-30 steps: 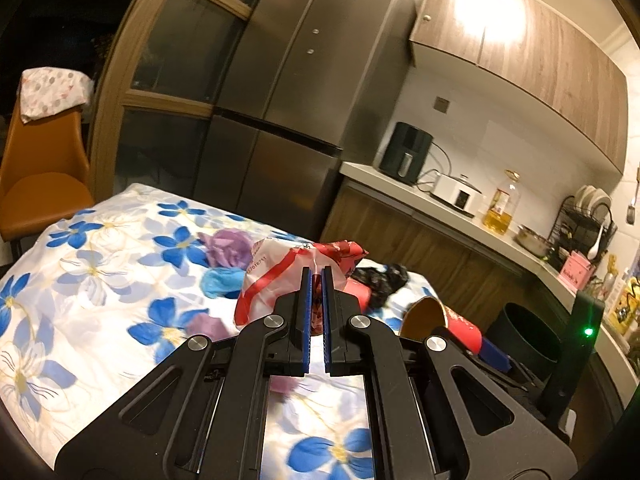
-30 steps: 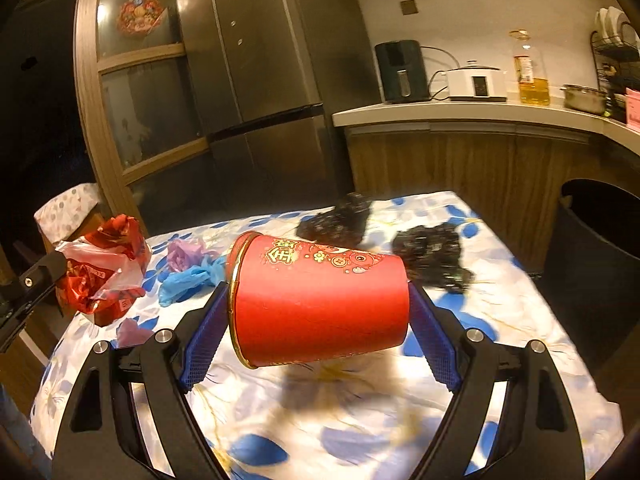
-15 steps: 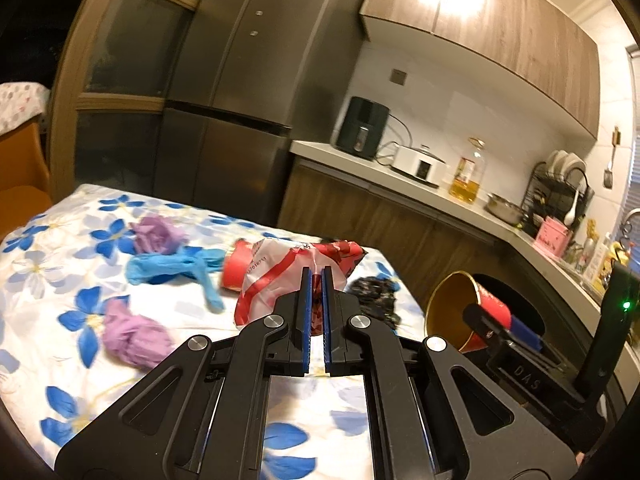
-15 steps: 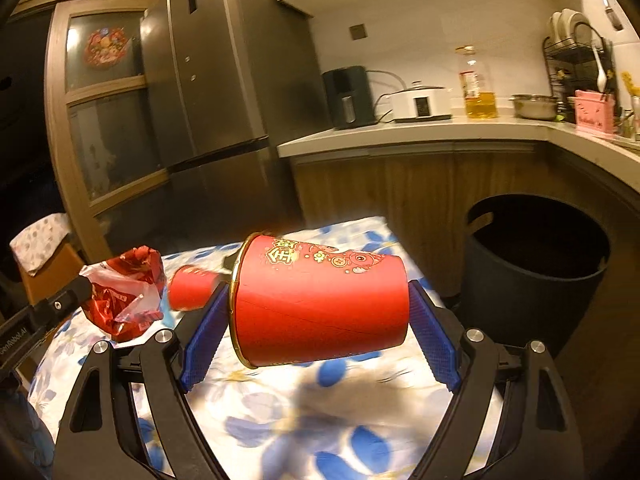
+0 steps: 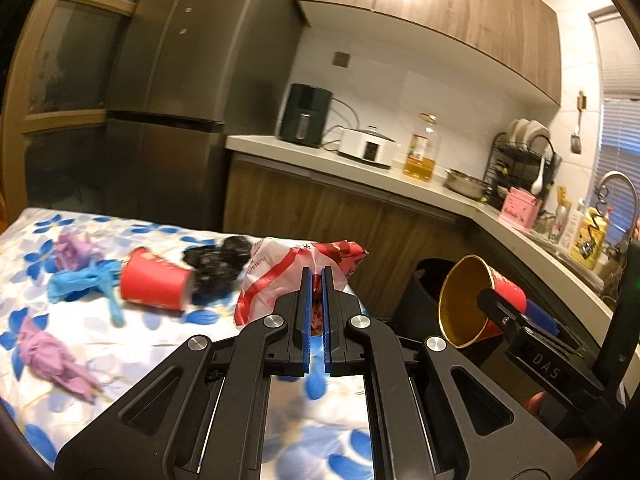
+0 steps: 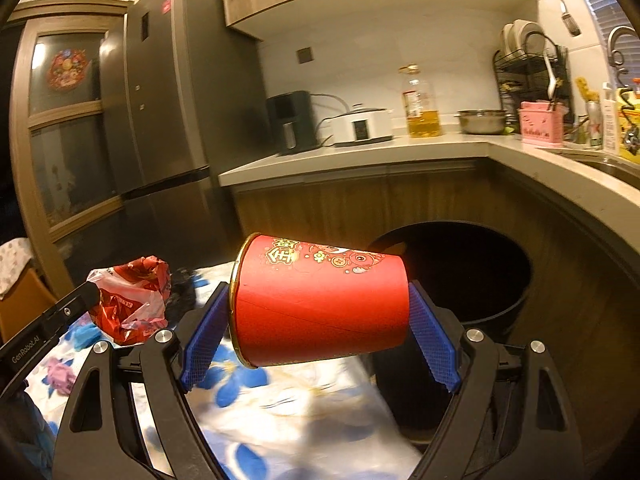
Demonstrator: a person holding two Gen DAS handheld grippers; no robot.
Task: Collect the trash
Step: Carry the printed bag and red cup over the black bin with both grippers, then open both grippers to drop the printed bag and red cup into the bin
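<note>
Right gripper (image 6: 320, 320) clamps a red paper cup with gold rim (image 6: 320, 304) sideways, near the round black bin (image 6: 472, 280); left gripper (image 5: 316, 308) pinches a crumpled red-and-white plastic bag (image 5: 288, 272). Each load should be centred over the bin mouth before release. Remaining litter lies on the blue-flowered tablecloth (image 5: 160, 344), kitchen counter (image 5: 360, 168) beyond.

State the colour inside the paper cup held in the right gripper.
Shiny gold inside the red paper cup, seen best from the left wrist.
</note>
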